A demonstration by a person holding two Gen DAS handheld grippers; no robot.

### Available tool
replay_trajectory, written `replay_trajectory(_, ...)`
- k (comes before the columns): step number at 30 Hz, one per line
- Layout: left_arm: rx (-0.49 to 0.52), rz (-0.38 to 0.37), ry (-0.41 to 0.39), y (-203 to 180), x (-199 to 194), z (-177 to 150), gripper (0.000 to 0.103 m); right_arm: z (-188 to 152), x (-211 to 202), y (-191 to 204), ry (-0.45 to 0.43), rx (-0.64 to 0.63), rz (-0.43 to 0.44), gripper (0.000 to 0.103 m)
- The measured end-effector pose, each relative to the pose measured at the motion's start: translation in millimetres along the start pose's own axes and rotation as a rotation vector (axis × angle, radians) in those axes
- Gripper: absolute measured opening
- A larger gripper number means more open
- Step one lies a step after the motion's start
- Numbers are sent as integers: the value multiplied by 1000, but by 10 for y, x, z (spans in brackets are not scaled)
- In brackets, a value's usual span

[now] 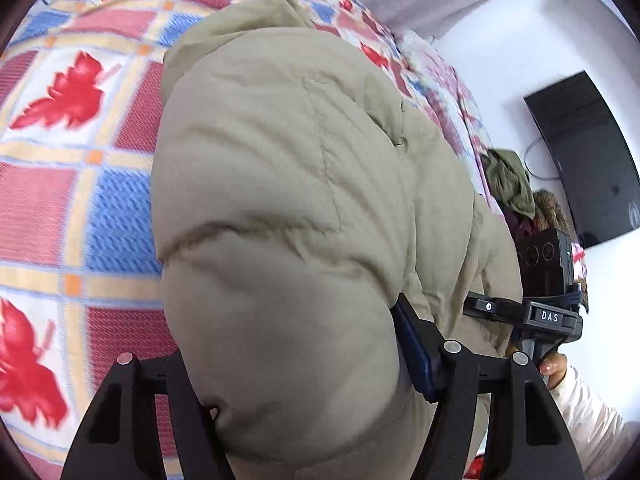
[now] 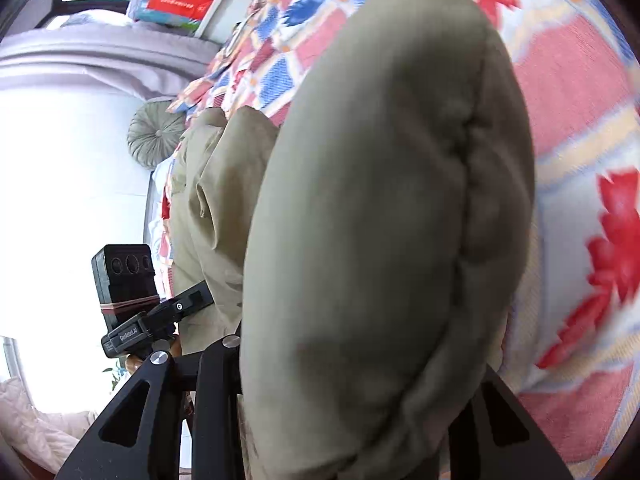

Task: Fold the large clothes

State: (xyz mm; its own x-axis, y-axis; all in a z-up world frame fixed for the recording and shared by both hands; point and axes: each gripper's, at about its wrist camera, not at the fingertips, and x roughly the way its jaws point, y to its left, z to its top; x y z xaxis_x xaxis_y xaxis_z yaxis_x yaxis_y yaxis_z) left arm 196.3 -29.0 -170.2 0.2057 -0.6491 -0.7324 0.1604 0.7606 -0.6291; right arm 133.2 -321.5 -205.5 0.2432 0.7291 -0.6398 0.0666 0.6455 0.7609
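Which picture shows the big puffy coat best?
The left wrist view. There the puffy coat stretches away over the checked blanket, showing its quilted seams and far end. The right wrist view shows mostly one bulging fold up close, filling the frame.

Khaki-beige puffer jacket [image 1: 288, 208], plain and quilted. Bedspread [image 1: 80, 184] at nine o'clock checked in red, blue and cream, with red leaf prints. Black tool [image 1: 308, 408]. Olive-green garment [image 1: 510, 184] at three o'clock. Grey-green round cushion [image 2: 156, 134].
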Motion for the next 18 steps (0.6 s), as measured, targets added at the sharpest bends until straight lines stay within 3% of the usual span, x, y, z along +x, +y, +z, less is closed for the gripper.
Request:
replay_trajectory(7, -23, 95, -77, 670, -339, 531, 69, 456, 671, 426, 8, -45, 33, 37)
replay_trajectory(10, -1, 186, -85, 933, -322, 656, 71, 608, 961, 474, 17, -55, 28, 37)
replay_trajectory(13, -30, 290, -59, 1220, -197, 664, 78, 682, 1260, 475, 35, -46, -30, 37)
replay_trajectory(18, -72, 293, -82, 1457, -95, 582, 87, 663, 1512, 351, 42, -15, -76, 46)
